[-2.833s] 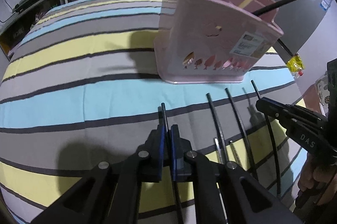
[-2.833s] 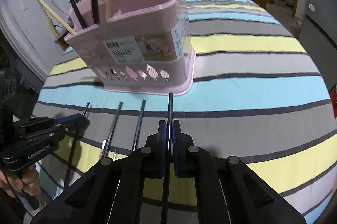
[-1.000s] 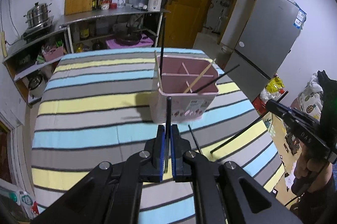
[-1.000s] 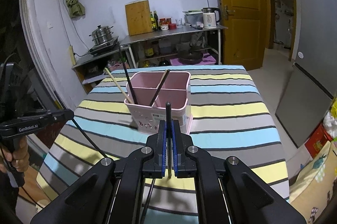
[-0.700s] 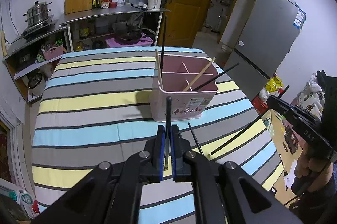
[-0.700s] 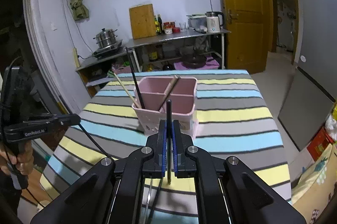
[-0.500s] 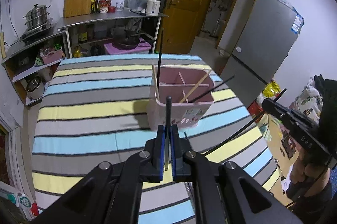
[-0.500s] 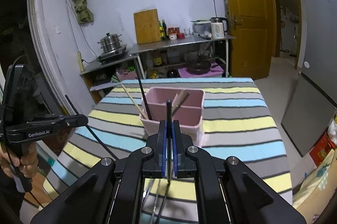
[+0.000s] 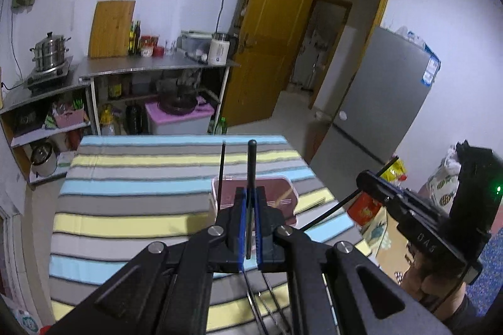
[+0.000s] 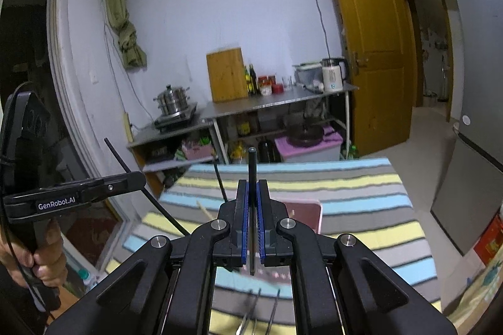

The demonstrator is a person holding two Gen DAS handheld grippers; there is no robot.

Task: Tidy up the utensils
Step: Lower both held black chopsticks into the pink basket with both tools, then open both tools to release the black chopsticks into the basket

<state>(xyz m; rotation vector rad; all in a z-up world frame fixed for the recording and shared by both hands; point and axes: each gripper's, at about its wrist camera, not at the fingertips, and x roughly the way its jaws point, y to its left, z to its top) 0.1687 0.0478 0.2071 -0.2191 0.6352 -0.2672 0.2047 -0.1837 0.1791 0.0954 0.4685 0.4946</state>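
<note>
Both grippers have risen since a second ago, so the pink utensil holder [image 9: 283,187] now sits lower and half hidden behind the jaws in each wrist view, standing on the striped worktop [image 9: 141,193]. Left gripper [image 9: 249,225] has its jaws closed tight on a black chopstick [image 9: 251,165] that pokes up past the blue pads, and the right gripper [image 10: 251,225] likewise clamps a second black chopstick [image 10: 252,174]. More dark chopsticks [image 10: 261,306] lie on the worktop below the right gripper, near the holder, which already contains black and wooden sticks.
</note>
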